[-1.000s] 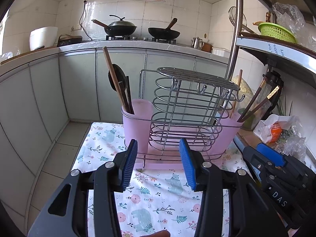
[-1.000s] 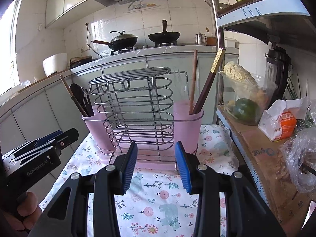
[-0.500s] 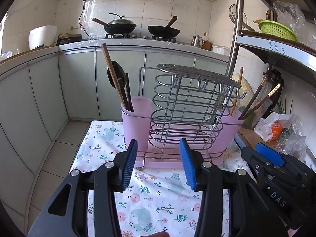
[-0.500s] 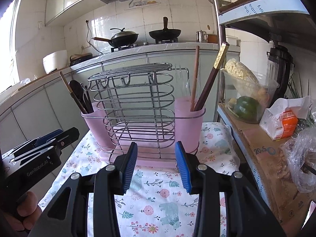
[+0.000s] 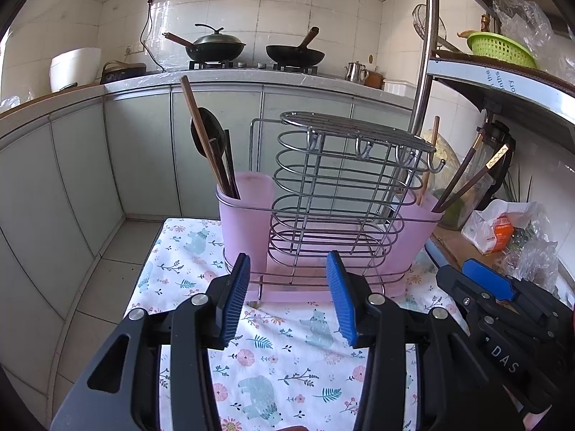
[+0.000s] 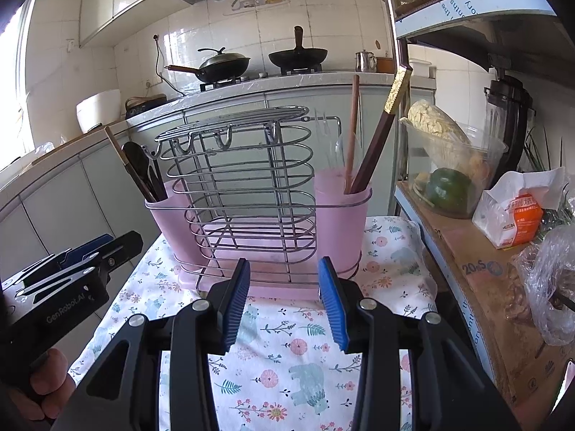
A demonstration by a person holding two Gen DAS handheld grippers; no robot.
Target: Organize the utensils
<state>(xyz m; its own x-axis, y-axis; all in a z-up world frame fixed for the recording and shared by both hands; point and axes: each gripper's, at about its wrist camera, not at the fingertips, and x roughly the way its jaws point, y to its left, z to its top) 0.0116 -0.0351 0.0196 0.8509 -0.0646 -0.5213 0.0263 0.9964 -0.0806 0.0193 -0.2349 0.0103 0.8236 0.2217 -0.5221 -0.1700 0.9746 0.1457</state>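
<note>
Straight ahead of both empty, wide-open grippers, left gripper [image 5: 287,298] and right gripper [image 6: 284,298], the utensil rack [image 6: 251,197] stands on the worktop [image 6: 287,352], its chopsticks [image 6: 373,151] upright in the right-hand pink cup [image 6: 341,222], tips leaning rightward, nearer the right gripper.

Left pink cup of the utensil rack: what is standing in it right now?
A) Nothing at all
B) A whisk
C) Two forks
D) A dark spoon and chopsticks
D: the left pink cup holds a dark spoon and brown chopsticks leaning leftward, while both the left gripper and right gripper are open and empty.
</note>
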